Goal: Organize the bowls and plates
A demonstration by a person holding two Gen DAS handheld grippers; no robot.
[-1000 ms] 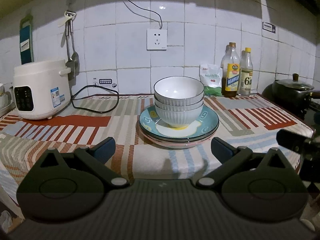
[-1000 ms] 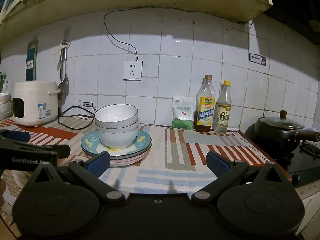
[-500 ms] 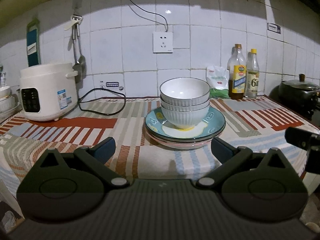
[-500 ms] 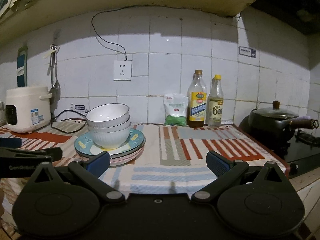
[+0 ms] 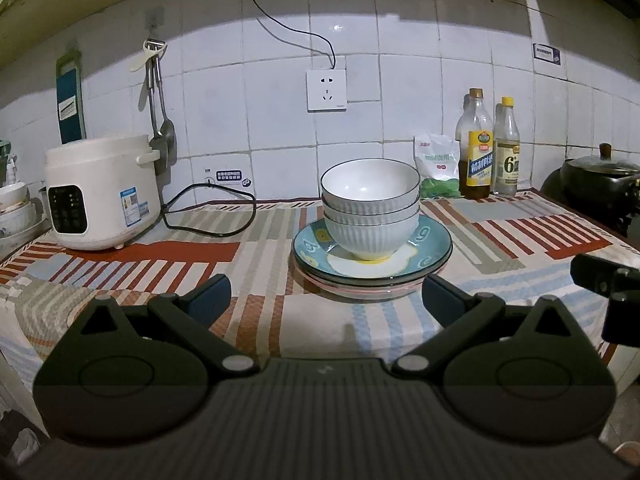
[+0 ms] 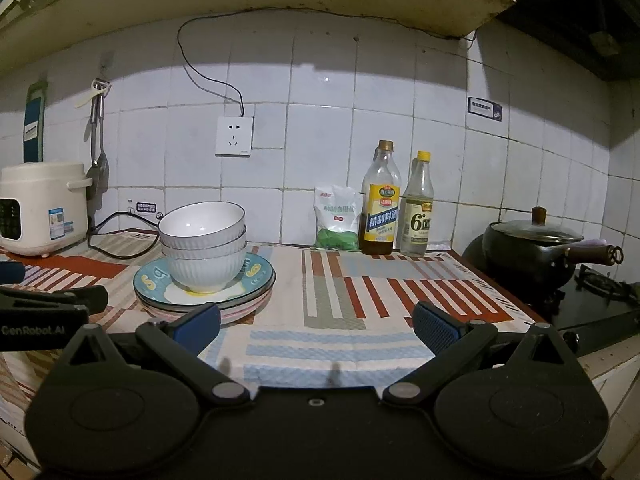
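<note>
Both left gripper and right gripper fingers spread wide, empty.

We hold our black two-finger left gripper level, its blue-padded fingers spread wide with nothing between them. Our matching black right gripper sits beside it at similar height, its blue pads equally far apart and empty.

Glossy ribbed ceramic bowls, glazed plates, matt woven tablecloth, shiny wall tiles.
</note>
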